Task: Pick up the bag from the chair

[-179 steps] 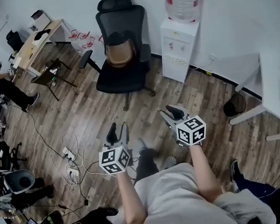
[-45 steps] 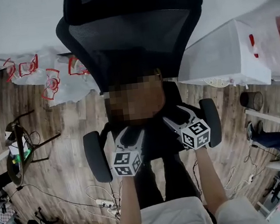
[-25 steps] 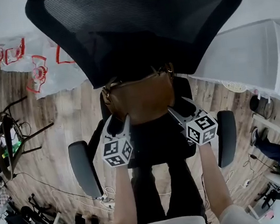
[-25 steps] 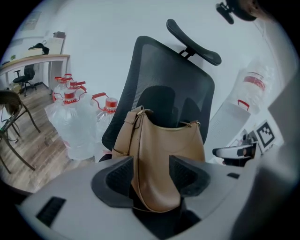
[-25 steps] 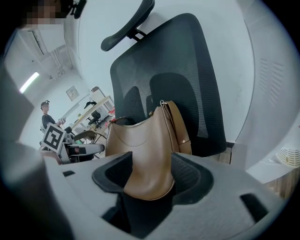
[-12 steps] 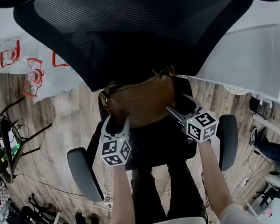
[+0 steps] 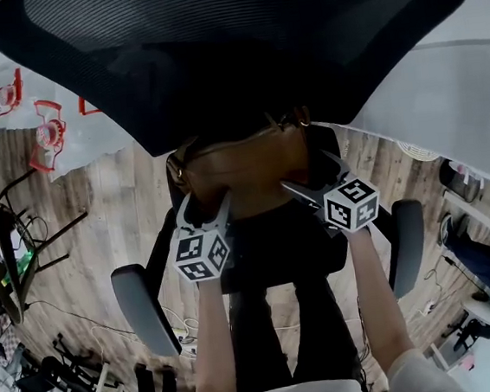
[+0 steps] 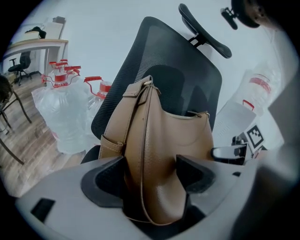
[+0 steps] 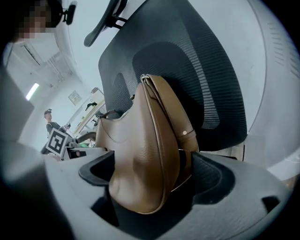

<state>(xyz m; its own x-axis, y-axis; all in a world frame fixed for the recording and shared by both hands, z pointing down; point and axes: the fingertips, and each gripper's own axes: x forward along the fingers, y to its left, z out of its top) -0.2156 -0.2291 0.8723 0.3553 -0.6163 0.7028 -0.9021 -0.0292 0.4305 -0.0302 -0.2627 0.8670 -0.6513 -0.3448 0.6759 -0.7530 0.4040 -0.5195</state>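
Observation:
A tan leather bag (image 7: 241, 175) stands upright on the seat of a black mesh office chair (image 7: 230, 53), leaning on the backrest. My left gripper (image 7: 204, 205) is at the bag's left end and my right gripper (image 7: 308, 175) at its right end. In the left gripper view the bag (image 8: 164, 150) fills the space between the jaws of the left gripper (image 8: 150, 176), which have just been opening. In the right gripper view the bag (image 9: 147, 154) sits between the just-opened jaws of the right gripper (image 9: 152, 176), with a dark gap at the right pad (image 9: 206, 173).
The chair's armrests (image 7: 139, 306) (image 7: 404, 244) flank my arms. Large water bottles with red handles (image 7: 37, 125) lie on the wood floor at left. A white water dispenser (image 7: 427, 102) stands at right. A small folding chair (image 7: 16, 250) and cables are on the left.
Both grippers have sunk lower around the bag's two ends and their jaws stand wider. The bag has not moved.

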